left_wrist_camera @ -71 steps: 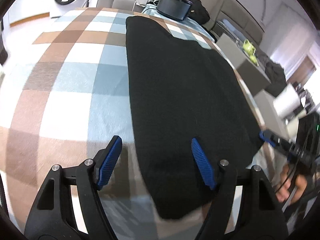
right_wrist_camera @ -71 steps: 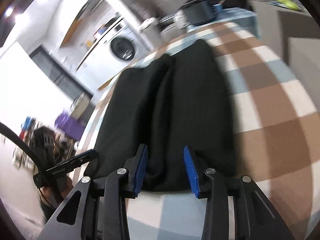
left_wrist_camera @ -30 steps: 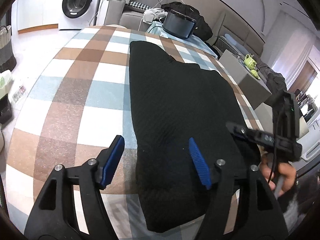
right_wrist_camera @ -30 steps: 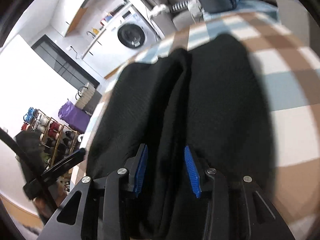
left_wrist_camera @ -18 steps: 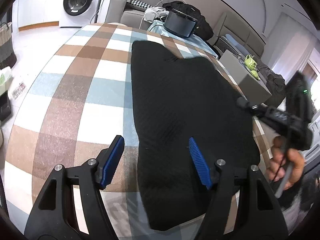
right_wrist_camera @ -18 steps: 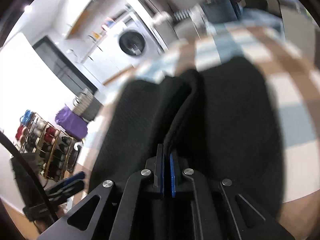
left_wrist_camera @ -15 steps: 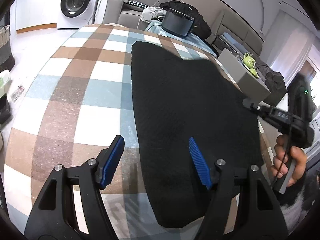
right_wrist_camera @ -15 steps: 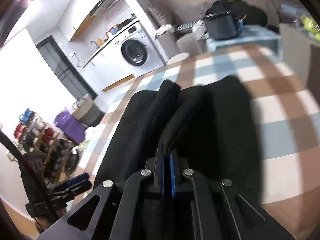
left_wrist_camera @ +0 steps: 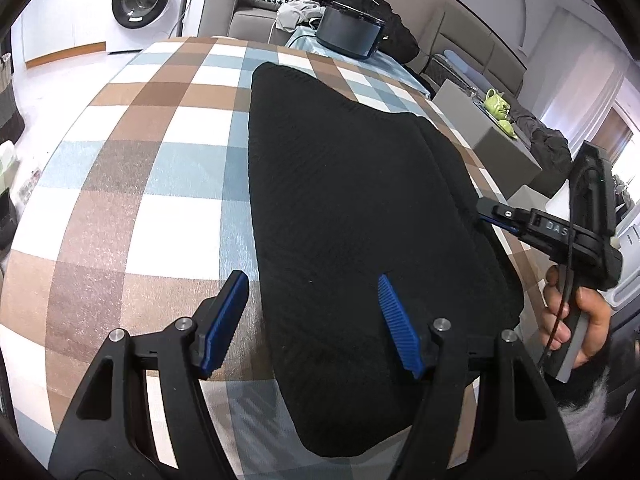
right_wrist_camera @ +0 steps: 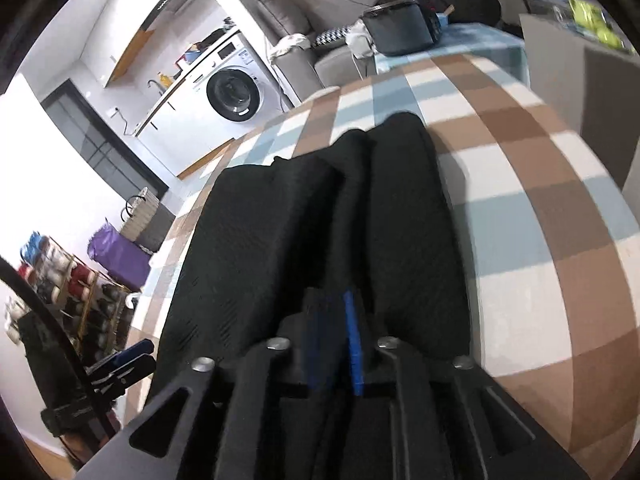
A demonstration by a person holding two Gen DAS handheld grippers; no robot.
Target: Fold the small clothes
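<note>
A black knit garment (left_wrist_camera: 344, 216) lies along the checked tablecloth (left_wrist_camera: 132, 184). My left gripper (left_wrist_camera: 312, 320) is open just above the garment's near left edge, empty. My right gripper (right_wrist_camera: 334, 344) is shut on a fold of the black garment (right_wrist_camera: 260, 240) and lifts its edge a little; it also shows in the left wrist view (left_wrist_camera: 500, 216) at the garment's right edge, held by a hand. The left gripper shows small in the right wrist view (right_wrist_camera: 124, 360) at the lower left.
A black box (left_wrist_camera: 348, 36) stands on a blue-covered table beyond the far end. A grey side table (left_wrist_camera: 484, 136) with a green teapot (left_wrist_camera: 498, 104) stands to the right. A washing machine (left_wrist_camera: 140, 0) and a sofa (left_wrist_camera: 248, 20) are behind.
My right gripper closed on the garment's right edge and has pulled a fold of it upward and inward. My left gripper stayed open at the near left edge, barely moving.
</note>
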